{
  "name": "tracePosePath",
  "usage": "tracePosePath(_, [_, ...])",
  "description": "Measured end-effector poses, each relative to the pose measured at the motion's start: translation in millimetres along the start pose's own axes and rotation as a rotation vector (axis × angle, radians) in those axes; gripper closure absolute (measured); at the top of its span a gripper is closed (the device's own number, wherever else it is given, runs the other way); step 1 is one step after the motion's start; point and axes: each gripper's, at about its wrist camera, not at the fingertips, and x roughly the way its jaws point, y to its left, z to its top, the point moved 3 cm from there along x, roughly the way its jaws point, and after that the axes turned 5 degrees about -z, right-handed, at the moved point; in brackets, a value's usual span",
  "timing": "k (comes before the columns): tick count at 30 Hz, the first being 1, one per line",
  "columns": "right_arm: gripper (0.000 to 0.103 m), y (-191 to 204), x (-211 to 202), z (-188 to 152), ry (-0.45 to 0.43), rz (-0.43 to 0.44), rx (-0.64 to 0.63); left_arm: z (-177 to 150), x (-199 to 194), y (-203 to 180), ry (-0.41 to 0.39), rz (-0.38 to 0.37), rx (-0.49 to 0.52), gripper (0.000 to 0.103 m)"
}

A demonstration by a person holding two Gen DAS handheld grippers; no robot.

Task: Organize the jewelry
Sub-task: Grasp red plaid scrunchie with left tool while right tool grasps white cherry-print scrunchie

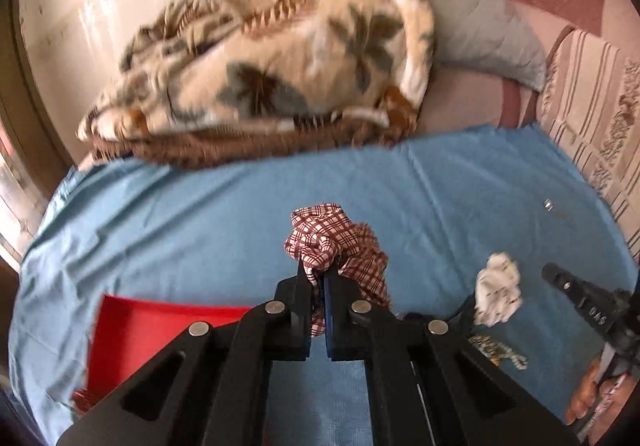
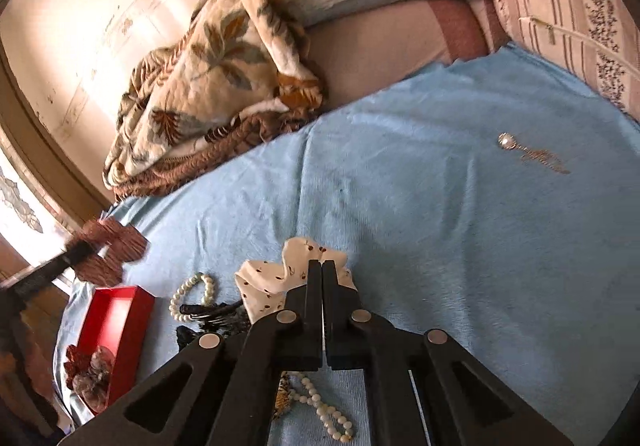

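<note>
Cataloguing the items on the bed's blue sheet (image 2: 420, 206), as handled at this moment.

Item one: red-checked scrunchie (image 1: 332, 242). Soft gathered fabric, judged very light, springy, not fragile, unlikely to slip once pinched. Position: raised off the sheet, clamped at its near fold by the left gripper (image 1: 319, 278), whose fingers are closed on the cloth. A pinch on one gathered fold looks sufficient; no need to span the ring.

Item two: white spotted scrunchie (image 2: 280, 278). Same soft, light character. Position: resting on or just above the sheet, which cannot be told, with the right gripper (image 2: 322, 266) closed on its upper ruffle, fingers together with fabric spilling to either side.

Item three: pearl bracelet (image 2: 192, 294), beside a dark hair clip (image 2: 212, 312). Hard beads on a cord, judged slippery and prone to roll; best taken across the strand.

Item four: bead necklace (image 2: 324, 410), partly under the right gripper body. Limp; would drape when lifted.

Item five: silver pendant on fine chain (image 2: 528, 152), well apart on the sheet. Small and thin, judged the hardest to pinch.

Receptacle: red box (image 2: 116, 326), open, at the left edge of the sheet, already holding some brownish pieces.

Pose: both grippers point forward and downward across the bed; a person's hand (image 1: 592, 394) shows behind the right gripper.
</note>
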Motion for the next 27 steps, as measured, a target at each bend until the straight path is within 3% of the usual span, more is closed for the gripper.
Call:
tracePosePath(5, [0.101, 5.1, -23.2, 1.7, -0.049, 0.02, -0.03, 0.9, -28.9, -5.8, -0.029, -0.024, 0.013, 0.099])
tracePosePath(7, [0.092, 2.2, -17.0, -0.1, -0.036, 0.025, -0.015, -6.4, -30.0, -9.8, -0.023, -0.029, 0.016, 0.099])
tracePosePath(9, [0.019, -3.9, -2.8, -3.0, 0.005, 0.029, 0.017, -17.3, -28.9, -11.9, -0.004, -0.036, 0.01, 0.099])
tracePosePath(10, [0.015, -7.0, 4.9, -4.8, 0.005, 0.019, 0.036, -23.0, -27.3, -12.4, 0.008, -0.038, 0.005, 0.099])
tracePosePath(13, [0.016, -4.4, 22.4, -6.2, 0.033, 0.017, 0.03, -38.2, -15.1, -12.4, 0.049, -0.048, -0.019, 0.099])
tracePosePath(17, [0.019, 9.7, 49.7, -14.1, 0.078, 0.004, -0.068, -53.1, 2.3, -10.9, 0.095, -0.05, -0.037, 0.099])
tracePosePath(19, [0.065, 8.6, 62.8, -20.4, 0.126, -0.012, -0.086, -59.1, 8.1, -9.2, 0.114, -0.048, -0.044, 0.099])
tracePosePath(20, [0.096, 6.2, 70.0, -23.5, 0.171, -0.008, -0.077, -61.9, 9.3, -7.3, 0.121, -0.053, -0.055, 0.099])
tracePosePath(27, [0.096, 7.5, 13.8, -13.0, 0.029, -0.003, -0.027, -67.5, -16.0, 9.9, 0.081, -0.07, -0.103, 0.099])
